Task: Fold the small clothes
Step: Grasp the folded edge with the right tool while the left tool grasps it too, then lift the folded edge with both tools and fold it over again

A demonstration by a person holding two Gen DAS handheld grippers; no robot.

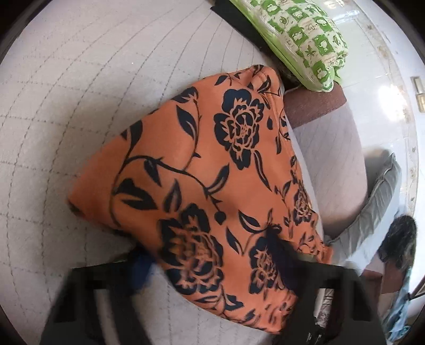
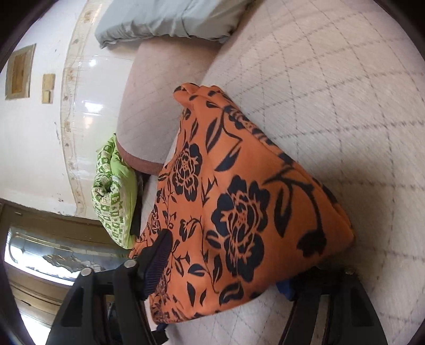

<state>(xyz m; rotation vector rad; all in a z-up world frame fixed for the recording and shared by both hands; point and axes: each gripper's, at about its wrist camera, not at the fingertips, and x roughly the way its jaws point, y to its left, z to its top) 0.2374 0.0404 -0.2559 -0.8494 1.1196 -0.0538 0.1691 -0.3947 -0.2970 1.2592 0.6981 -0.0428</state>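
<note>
An orange garment (image 1: pixel 212 164) with a dark floral print lies folded into a thick bundle on the pale quilted bed cover (image 1: pixel 79 106), close to the bed's edge. In the left wrist view my left gripper (image 1: pixel 209 254) straddles its near end. One finger lies on top of the cloth and the blue pad of the other sits against its left edge. In the right wrist view the garment (image 2: pixel 252 201) rises like a tent from my right gripper (image 2: pixel 225 262), whose ribbed finger (image 2: pixel 159 254) presses on the cloth while the other pad is tucked under the fold.
A green patterned cushion (image 1: pixel 300 34) (image 2: pixel 111 196) sits off the bed's brown-trimmed corner (image 1: pixel 313 106). A grey pillow (image 1: pixel 382 196) (image 2: pixel 170 21) lies at the bed's edge. Shiny white floor (image 1: pixel 377 93) lies beyond, with a dark fuzzy object (image 1: pixel 398 238).
</note>
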